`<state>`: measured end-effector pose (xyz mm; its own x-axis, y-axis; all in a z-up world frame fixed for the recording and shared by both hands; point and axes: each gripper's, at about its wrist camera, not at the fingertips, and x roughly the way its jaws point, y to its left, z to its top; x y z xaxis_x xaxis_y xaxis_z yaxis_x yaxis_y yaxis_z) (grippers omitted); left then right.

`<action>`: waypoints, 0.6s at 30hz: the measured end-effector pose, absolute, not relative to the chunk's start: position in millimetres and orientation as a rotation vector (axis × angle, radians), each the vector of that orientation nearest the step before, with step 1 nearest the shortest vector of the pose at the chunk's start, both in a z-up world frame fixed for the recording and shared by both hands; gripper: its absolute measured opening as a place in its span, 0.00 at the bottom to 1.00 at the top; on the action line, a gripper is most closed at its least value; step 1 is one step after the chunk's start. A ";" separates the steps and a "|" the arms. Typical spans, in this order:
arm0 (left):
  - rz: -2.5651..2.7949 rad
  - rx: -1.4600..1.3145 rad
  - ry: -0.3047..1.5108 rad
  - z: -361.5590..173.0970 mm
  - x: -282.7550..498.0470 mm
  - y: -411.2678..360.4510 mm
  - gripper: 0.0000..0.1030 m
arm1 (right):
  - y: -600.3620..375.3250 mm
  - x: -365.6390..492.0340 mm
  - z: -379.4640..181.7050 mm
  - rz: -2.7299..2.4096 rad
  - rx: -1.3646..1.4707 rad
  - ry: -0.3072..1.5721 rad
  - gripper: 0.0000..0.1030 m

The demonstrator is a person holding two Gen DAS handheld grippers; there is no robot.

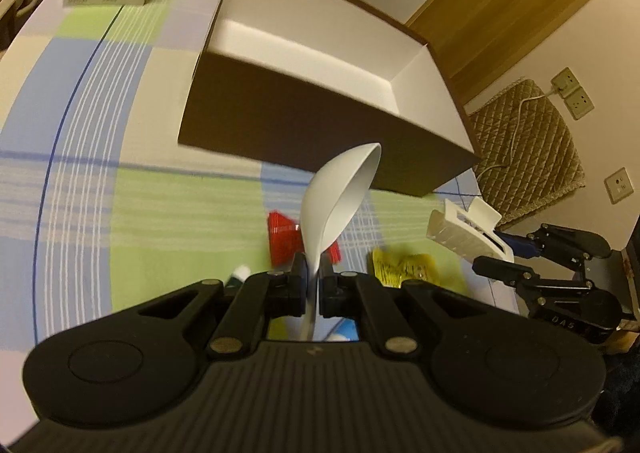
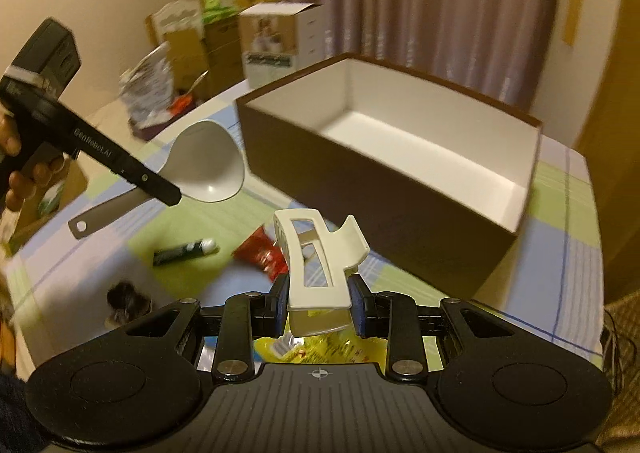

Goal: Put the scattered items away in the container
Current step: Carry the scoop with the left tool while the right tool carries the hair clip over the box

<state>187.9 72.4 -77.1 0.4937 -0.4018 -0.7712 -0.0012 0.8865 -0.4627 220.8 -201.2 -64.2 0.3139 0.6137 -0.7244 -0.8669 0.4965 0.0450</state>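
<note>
**Spoon and clip aloft, near box**

White spoon (image 1: 340, 197) clamped by its handle in left tool (image 1: 314, 285), bowl up. Cream hair clip (image 2: 316, 265) pinched in right tool (image 2: 318, 309). Both above table (image 1: 80, 173), just short of brown box (image 2: 384, 177).

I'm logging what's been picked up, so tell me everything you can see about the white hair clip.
The hair clip is a cream-white, plastic-looking claw clip with rectangular cut-outs and a toothed edge. The right claw holds it by its sides, pads pressing on it, in the air above the checked tablecloth, short of the open brown box.
</note>
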 end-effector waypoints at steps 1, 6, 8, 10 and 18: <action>-0.259 -0.429 1.028 -74.1 190.9 73.6 0.02 | -201.2 221.8 -60.8 1.000 -0.373 0.754 0.32; -0.295 -0.396 1.001 -59.5 208.0 79.7 0.02 | -199.0 231.3 -45.8 0.955 -0.308 0.738 0.32; -0.306 -0.382 0.993 -54.3 215.0 81.5 0.02 | -197.5 237.7 -40.8 0.936 -0.288 0.731 0.32; -0.315 -0.372 0.989 -50.0 223.8 83.3 0.02 | -195.8 244.5 -35.3 0.917 -0.274 0.720 0.32; -0.344 -0.334 0.951 -30.3 263.0 87.1 0.02 | -190.6 275.7 -20.6 0.861 -0.235 0.678 0.32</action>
<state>263.0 87.1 -30.3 0.5352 -0.4268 -0.7290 0.1383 0.8956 -0.4229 275.7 -190.6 -20.6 0.4598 0.6200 -0.6358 -0.7631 0.6420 0.0741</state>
